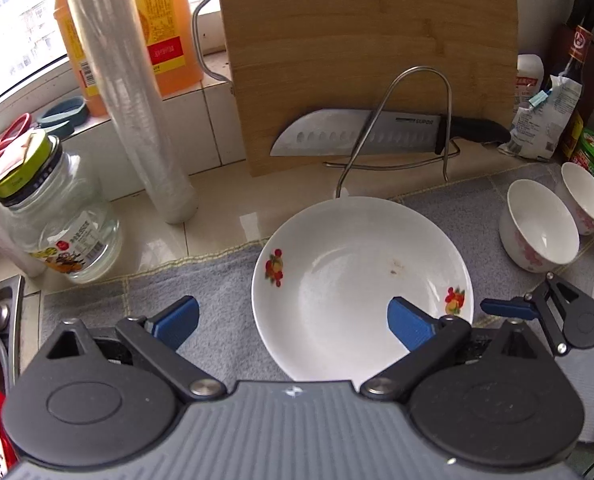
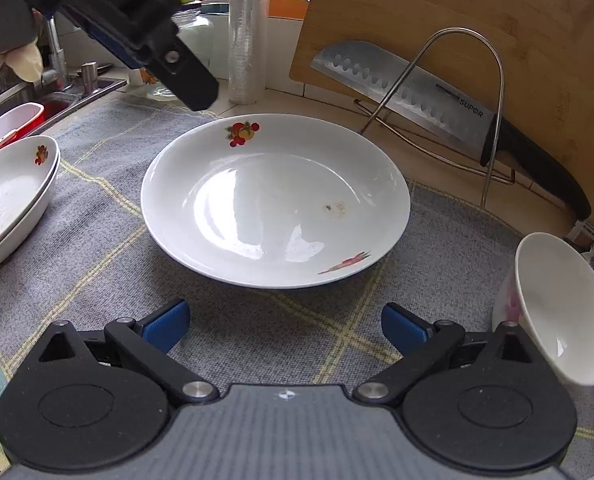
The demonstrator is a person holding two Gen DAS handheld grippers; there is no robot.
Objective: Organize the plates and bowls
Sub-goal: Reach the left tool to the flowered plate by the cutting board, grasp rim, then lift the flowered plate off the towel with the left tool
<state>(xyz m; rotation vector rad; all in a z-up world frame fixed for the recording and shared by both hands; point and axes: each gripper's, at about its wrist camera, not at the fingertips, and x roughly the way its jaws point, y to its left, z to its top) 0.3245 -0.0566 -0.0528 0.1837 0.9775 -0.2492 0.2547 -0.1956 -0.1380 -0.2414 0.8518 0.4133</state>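
Lying on the grey checked cloth (image 2: 97, 240), the white plate (image 2: 275, 200) with fruit prints on its rim serves as the landmark; a small brownish smear marks its inner surface. Behind the plate a wooden cutting board (image 2: 497, 40) leans upright, and a wire rack (image 2: 457, 92) in front of it carries a black-handled knife (image 2: 417, 92) whose blade reads "SUPOR". Left of the plate sit two stacked white plates (image 2: 13, 196) with the same fruit print. Right of the plate stand white bowls (image 1: 539, 226) with pink flower patterns, two of them touching. Behind the plate to the left rise a roll of clear film (image 1: 137, 92), an orange bottle (image 1: 165, 28) with a yellow and red label in small print too fine to read, and a glass jar (image 1: 63, 216) with a green-rimmed lid. The left gripper (image 1: 293, 322) hovers over the plate's near left rim with its blue pads spread wide, holding nothing. The right gripper (image 2: 285, 326) rests low just in front of the plate, also spread wide and empty. In the right wrist view, the left gripper's black body shows partial lettering I cannot make out with certainty, beside a gloved hand (image 2: 5, 44).
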